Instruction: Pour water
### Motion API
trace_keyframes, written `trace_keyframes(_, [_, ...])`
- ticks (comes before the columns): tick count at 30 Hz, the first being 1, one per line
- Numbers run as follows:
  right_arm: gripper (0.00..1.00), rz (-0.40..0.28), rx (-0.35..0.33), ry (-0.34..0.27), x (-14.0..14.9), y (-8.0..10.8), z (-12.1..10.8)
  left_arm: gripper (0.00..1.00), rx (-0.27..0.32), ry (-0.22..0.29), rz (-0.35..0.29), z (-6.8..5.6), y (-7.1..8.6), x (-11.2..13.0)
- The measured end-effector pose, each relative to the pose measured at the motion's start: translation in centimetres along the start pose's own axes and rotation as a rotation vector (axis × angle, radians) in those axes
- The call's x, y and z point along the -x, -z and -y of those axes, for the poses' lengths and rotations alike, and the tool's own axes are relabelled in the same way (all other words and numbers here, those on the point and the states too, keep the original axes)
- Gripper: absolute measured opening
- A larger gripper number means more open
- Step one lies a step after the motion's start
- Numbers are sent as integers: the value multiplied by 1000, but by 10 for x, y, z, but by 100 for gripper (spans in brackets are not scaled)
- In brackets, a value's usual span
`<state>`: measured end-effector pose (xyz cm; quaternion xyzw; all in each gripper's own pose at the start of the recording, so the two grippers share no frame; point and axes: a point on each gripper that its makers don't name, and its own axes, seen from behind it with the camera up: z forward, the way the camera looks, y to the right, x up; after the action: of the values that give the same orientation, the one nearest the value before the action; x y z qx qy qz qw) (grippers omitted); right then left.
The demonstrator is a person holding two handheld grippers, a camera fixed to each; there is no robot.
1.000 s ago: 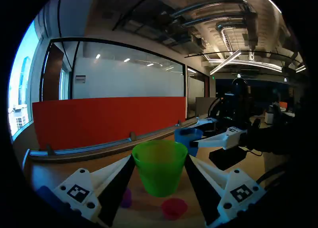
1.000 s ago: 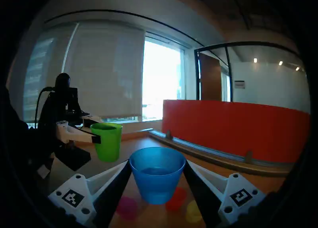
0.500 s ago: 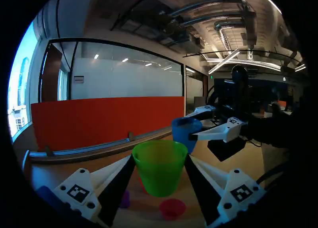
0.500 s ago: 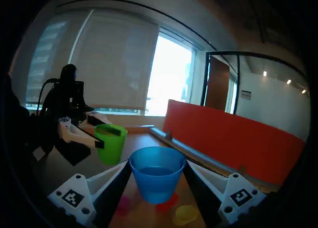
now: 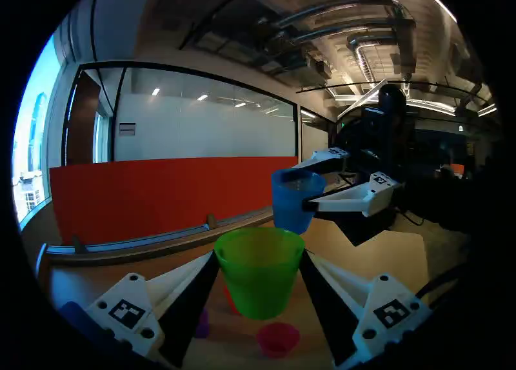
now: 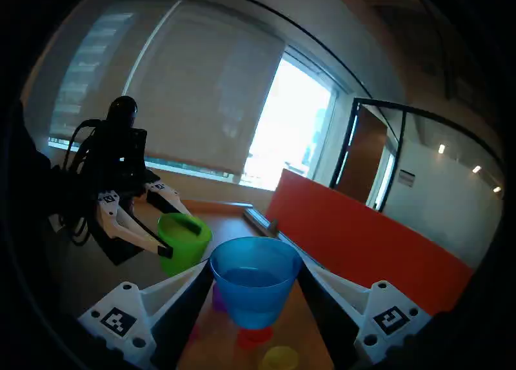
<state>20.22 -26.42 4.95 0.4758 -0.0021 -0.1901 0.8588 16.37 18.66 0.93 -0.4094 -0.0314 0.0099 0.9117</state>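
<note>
A green cup [image 5: 259,271] is held upright between the fingers of my left gripper [image 5: 259,286], which is shut on it. My right gripper [image 6: 255,292] is shut on a blue cup [image 6: 255,278] with water in it. In the left gripper view the blue cup [image 5: 293,200] hangs just above and behind the green one, to its right, held by the right gripper [image 5: 308,188]. In the right gripper view the green cup [image 6: 182,242] sits lower and to the left, with the left gripper [image 6: 169,234] shut on it.
Both cups are above a wooden table [image 5: 387,254]. Small coloured cups lie on it: pink [image 5: 278,338], purple [image 5: 204,323], red [image 6: 253,336] and yellow [image 6: 279,357]. A red partition [image 5: 161,193] runs along the table's far side. Bright windows [image 6: 290,138] are at the back.
The right gripper has lifted the blue cup higher and brought it closer to the green cup, its view tilting. The left gripper has held the green cup still.
</note>
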Motion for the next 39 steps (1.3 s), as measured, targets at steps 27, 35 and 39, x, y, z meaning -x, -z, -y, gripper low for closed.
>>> trace_keyframes(27, [92, 9, -27, 189, -38, -14, -3, 87, 6, 6, 12, -2, -1, 8])
trace_keyframes(35, [92, 6, -35, 230, -44, -18, -3, 87, 10, 5, 16, -4, -1, 8])
trace_keyframes(39, [93, 3, -40, 250, -48, -19, -1, 87, 13, 1, 16, -5, -1, 9])
